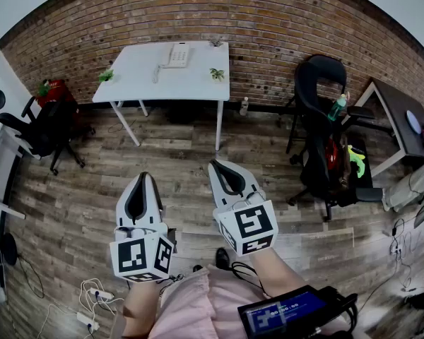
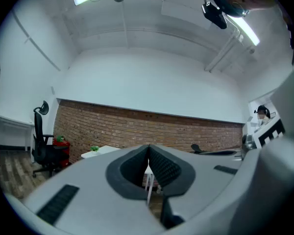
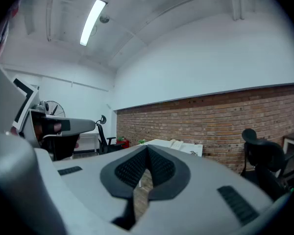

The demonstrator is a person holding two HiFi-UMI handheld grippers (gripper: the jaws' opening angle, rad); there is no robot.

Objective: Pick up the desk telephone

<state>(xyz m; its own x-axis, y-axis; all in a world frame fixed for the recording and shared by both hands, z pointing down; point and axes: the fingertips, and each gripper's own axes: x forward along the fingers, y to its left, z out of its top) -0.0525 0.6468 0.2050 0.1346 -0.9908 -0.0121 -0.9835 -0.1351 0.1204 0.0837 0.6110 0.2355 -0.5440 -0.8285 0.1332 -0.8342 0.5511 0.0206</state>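
Left tongs (image 1: 143,176), right tongs (image 1: 214,164) closed; telephone (image 1: 177,55) well apart.

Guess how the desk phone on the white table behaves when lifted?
The desk telephone looks like a rigid plastic shell: probably stiff and fairly light. A cord seems to trail from it across the table, so it may drag or tug. Its casing looks smooth, so possibly slippery.

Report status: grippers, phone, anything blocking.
Left gripper and right gripper both shut, empty. Desk telephone untouched on white table, well ahead. Nothing seen in the way.
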